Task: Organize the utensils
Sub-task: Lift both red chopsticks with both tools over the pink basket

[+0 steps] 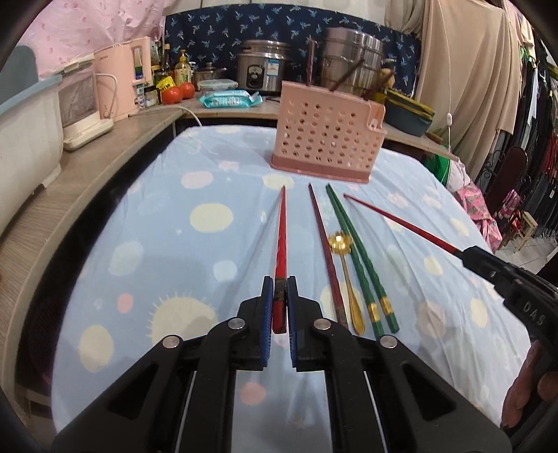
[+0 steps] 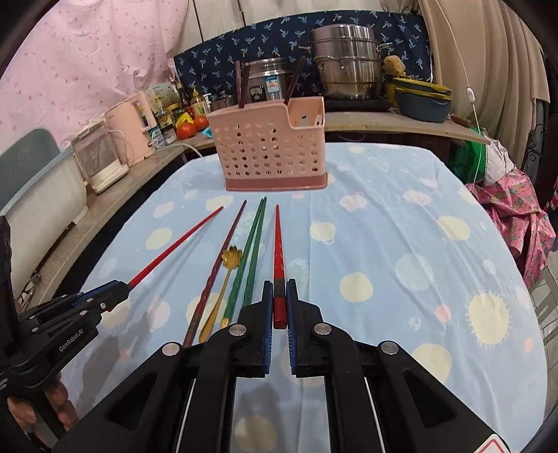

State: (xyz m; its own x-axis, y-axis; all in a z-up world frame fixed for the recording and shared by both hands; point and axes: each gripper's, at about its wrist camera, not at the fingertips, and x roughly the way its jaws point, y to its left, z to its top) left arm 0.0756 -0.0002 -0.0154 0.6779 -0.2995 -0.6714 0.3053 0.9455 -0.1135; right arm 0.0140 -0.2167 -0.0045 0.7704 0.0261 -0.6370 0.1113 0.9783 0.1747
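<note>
Along the left edge runs a pale wood-grain counter [image 1: 104, 167] carrying a boxy white appliance [image 1: 24, 139], a pink plastic kettle [image 1: 122, 80], bottles and two red tomatoes [image 1: 179, 92], with a pink spotted curtain [image 2: 87, 59] above and a navy leaf-print cloth [image 1: 279, 28] behind the steel rice cooker [image 1: 263, 68] and stacked steel steamer pots [image 2: 345, 66]. The table wears a light blue cloth [image 2: 401, 209], slightly wrinkled, printed with pale yellow and pink dots and spiky suns. The left gripper [image 1: 279, 296] has its blue ribbed pads closed tight on the thick end of a glossy red chopstick [image 1: 280, 244], whose thin tip points toward the caddy. To its right, lying flat on the cloth, are a dark maroon chopstick [image 1: 322, 244], a small gold metal spoon [image 1: 348, 278] with a flower-shaped bowl, and a pair of green chopsticks [image 1: 359, 261] with gold bands near their square ends, side by side. Farther right, the right gripper [image 2: 279, 296] is likewise clamped on the butt of a second red chopstick [image 2: 278, 244], held off the cloth and aimed forward. Beyond the row stands the pink perforated plastic utensil caddy [image 2: 270, 156] on its darker base, upright, with several dark chopsticks [image 2: 242, 83] already standing in its compartments. On the far right hang beige curtains [image 2: 488, 69] and clothing.
</note>
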